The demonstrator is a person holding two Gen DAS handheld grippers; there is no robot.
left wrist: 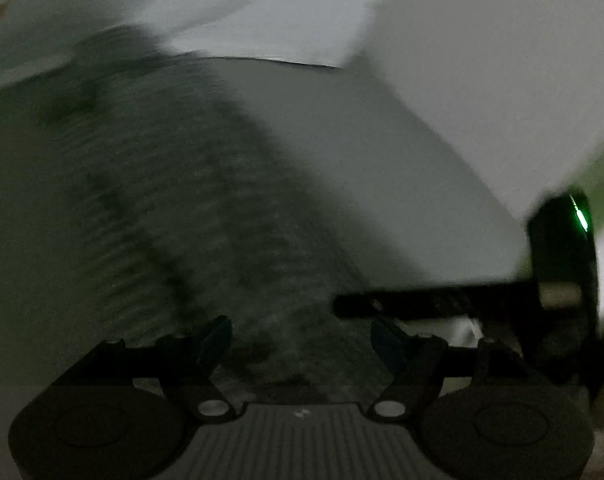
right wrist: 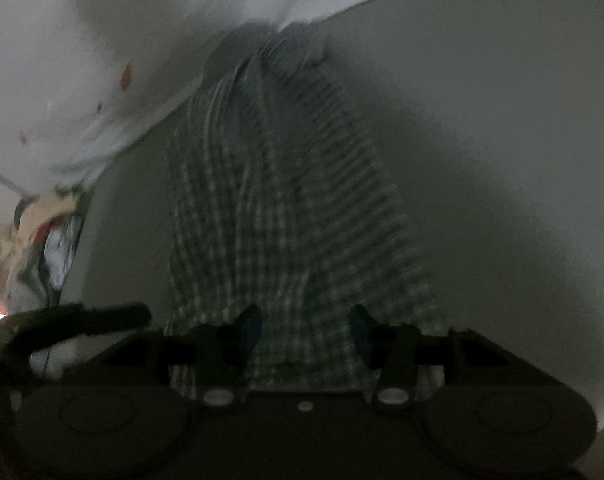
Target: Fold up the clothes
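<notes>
Pale grey desk [right wrist: 501, 160]: it is carrying the garment and filling most of both views; a white surface [left wrist: 481, 60] is rising at its far edge, and I cannot tell whether that is a wall or a sheet.
Checked cloth [right wrist: 286, 208]: it is lying lengthwise on the desk, bunched into long ridges and running away from both cameras toward that far edge. It is looking only half gathered, so I judge the fold barely begun.
Left tongs [left wrist: 302, 340]: they are standing wide, tilted down over the near end of the cloth, with fabric showing between the tips but not pinched. Probably they are lining up for a fresh grasp.
Right tongs [right wrist: 305, 332]: they are standing partly apart over the same near end, cloth lying between the tips; the pads do not seem to be pressing it.
Clutter [right wrist: 34, 248]: something pale and red is sitting off the desk's left edge, too blurred to name.
Hard to read: both views are dim and smeared, and the cloth's nearest hem is being hidden beneath the tongs' bodies.
</notes>
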